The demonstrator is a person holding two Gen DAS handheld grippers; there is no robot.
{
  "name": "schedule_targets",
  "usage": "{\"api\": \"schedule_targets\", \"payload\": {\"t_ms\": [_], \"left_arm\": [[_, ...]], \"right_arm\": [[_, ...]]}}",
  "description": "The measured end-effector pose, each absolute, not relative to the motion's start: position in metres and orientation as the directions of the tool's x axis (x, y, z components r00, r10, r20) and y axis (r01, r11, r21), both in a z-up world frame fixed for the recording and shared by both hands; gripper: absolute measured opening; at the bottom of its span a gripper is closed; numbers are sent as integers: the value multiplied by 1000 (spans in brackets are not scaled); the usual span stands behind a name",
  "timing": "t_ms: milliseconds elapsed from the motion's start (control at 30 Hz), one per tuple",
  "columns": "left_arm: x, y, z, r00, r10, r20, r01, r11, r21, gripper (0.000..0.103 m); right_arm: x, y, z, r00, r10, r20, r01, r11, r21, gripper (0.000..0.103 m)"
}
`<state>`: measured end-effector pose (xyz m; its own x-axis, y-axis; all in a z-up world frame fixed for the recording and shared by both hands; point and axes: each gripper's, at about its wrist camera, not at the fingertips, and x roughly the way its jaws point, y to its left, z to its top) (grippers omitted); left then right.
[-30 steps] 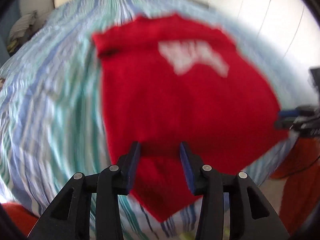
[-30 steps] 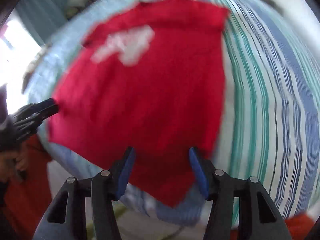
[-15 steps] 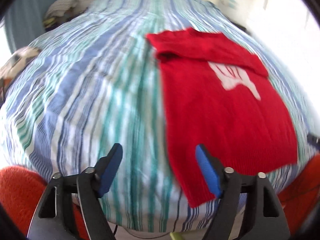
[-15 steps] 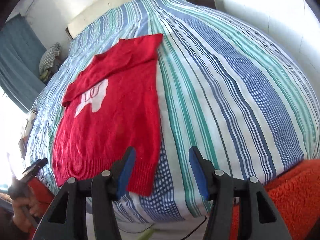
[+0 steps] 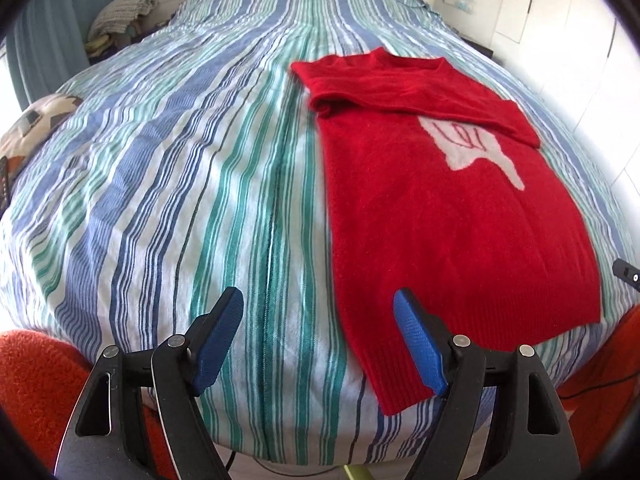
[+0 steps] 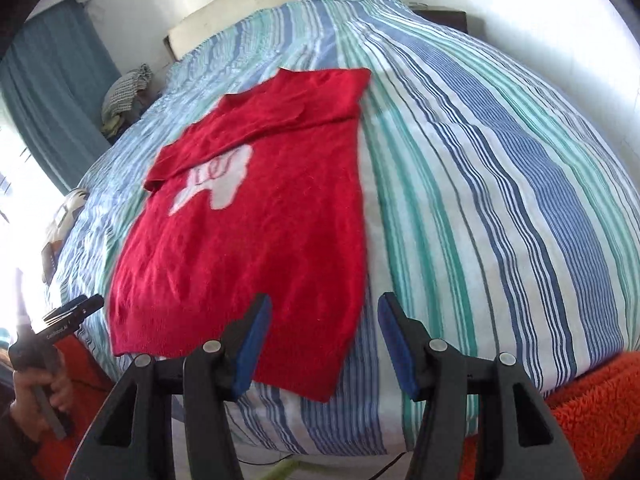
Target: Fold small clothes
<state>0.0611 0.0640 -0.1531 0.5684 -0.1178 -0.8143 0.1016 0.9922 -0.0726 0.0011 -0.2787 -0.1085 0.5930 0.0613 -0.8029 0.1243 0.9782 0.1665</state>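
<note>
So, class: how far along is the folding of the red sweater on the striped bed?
Done: the red sweater lies flat, sleeves folded across its chest. In hand: nothing; the left gripper and right gripper are open above the striped bedspread. Left: folding the body up.

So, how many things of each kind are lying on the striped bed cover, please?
Red sweater: 1
Patterned cushion: 1
Total on the striped bed cover: 2
</note>
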Motion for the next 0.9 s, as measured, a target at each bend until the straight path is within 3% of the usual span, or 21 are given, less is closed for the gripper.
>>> {"api": "schedule_targets", "payload": {"t_ms": [200, 267, 433, 633, 900], "left_arm": [[67, 47, -177, 488, -35, -872, 132, 991, 34, 80], [70, 49, -188, 448, 14, -894, 115, 991, 73, 85], [67, 71, -178, 447, -39, -894, 39, 999, -24, 86], [58, 84, -161, 473, -251, -845, 41, 964, -263, 86], [58, 74, -161, 459, -251, -852, 75, 967, -245, 86]], "right_arm": [[8, -269, -122, 540, 101, -836, 85, 981, 174, 56], [12, -274, -136, 485, 95, -869, 120, 977, 174, 56], [6, -291, -129, 523, 85, -848, 189, 959, 213, 56], [1, -289, -115, 588, 153, -794, 135, 949, 283, 56], [-5, -305, -112, 619, 149, -771, 192, 923, 333, 56]]}}
